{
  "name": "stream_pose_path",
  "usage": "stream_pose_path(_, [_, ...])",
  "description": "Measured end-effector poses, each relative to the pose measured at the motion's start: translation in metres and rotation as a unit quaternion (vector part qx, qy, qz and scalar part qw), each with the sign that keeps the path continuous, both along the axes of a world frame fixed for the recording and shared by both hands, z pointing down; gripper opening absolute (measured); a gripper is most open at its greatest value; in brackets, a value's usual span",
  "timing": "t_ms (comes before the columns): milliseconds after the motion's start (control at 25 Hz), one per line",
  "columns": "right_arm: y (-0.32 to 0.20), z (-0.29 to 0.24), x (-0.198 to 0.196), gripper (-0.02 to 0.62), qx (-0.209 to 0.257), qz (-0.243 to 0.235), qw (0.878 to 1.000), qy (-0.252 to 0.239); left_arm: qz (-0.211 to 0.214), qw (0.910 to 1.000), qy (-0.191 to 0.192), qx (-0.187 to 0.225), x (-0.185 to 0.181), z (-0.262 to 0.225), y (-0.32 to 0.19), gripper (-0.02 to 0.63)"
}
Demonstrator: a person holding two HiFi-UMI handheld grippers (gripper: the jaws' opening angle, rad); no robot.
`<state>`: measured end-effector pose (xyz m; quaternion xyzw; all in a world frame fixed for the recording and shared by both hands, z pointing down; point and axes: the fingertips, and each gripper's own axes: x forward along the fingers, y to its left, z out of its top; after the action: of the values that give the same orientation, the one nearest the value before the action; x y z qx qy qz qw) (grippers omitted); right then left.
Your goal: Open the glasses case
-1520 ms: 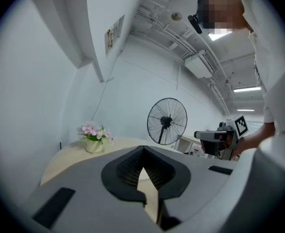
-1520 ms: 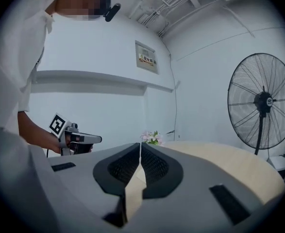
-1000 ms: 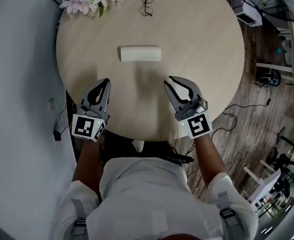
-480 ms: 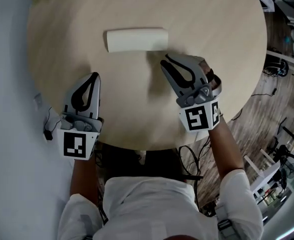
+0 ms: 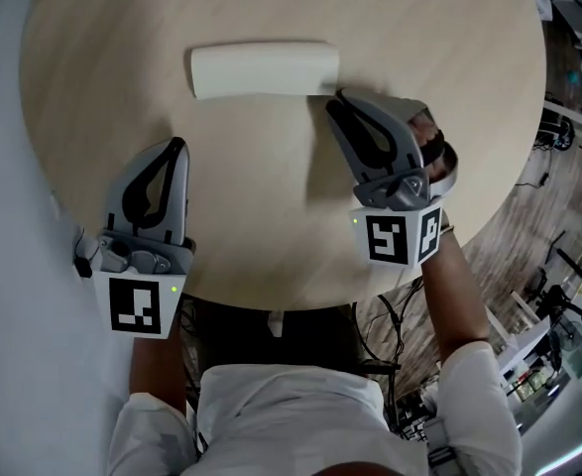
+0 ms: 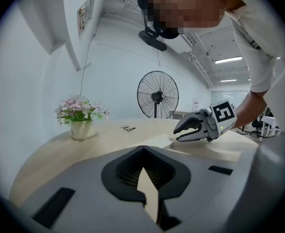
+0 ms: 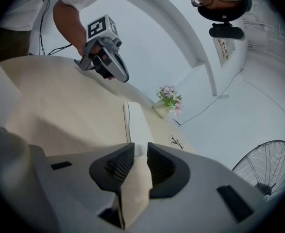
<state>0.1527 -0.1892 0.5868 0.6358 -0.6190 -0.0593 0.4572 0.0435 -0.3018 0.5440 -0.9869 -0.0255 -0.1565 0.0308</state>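
A closed white glasses case (image 5: 261, 69) lies crosswise on the round beige table (image 5: 449, 117). My right gripper (image 5: 337, 100) has its tips at the case's near right corner, jaws a narrow gap apart with nothing between them; whether they touch the case I cannot tell. In the right gripper view the case (image 7: 137, 123) runs straight ahead of the right gripper (image 7: 140, 147). My left gripper (image 5: 177, 147) hovers shut and empty, well short of the case's left end. In the left gripper view, the case (image 6: 157, 141) lies beyond the left gripper (image 6: 143, 148).
A pot of pink flowers (image 6: 81, 118) and a pair of glasses (image 6: 128, 128) stand on the table's far side. A standing fan (image 6: 157, 94) is behind the table. The table's near edge (image 5: 271, 300) is close to my body, with cables on the wood floor (image 5: 528, 196) at right.
Both grippers have moved forward over the table toward the case. The right one came up to the case's right end. The flowers and glasses dropped out of the head view.
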Motion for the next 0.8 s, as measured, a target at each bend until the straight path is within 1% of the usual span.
stream_pose_path(120, [0.001,0.008,-0.003,0.084,-0.008,-0.006,1.0,0.005,0.0,1.0,0.001,-0.005,0.0,0.005,0.001,0.011])
stream_pose_path(240, [0.0,0.014,-0.007,0.084,-0.016,-0.012,1.0,0.007,-0.001,0.9998,0.012,-0.014,0.002,0.002,0.002,0.011])
stream_pose_path(560, [-0.01,0.019,-0.011,0.083,-0.026,-0.012,0.999,0.029,0.011,0.9995,0.027,-0.016,0.001,-0.002,0.006,0.011])
stream_pose_path(800, [-0.009,0.017,-0.007,0.064,-0.031,-0.019,0.999,0.039,0.02,0.9991,0.03,-0.021,0.008,-0.006,0.014,0.011])
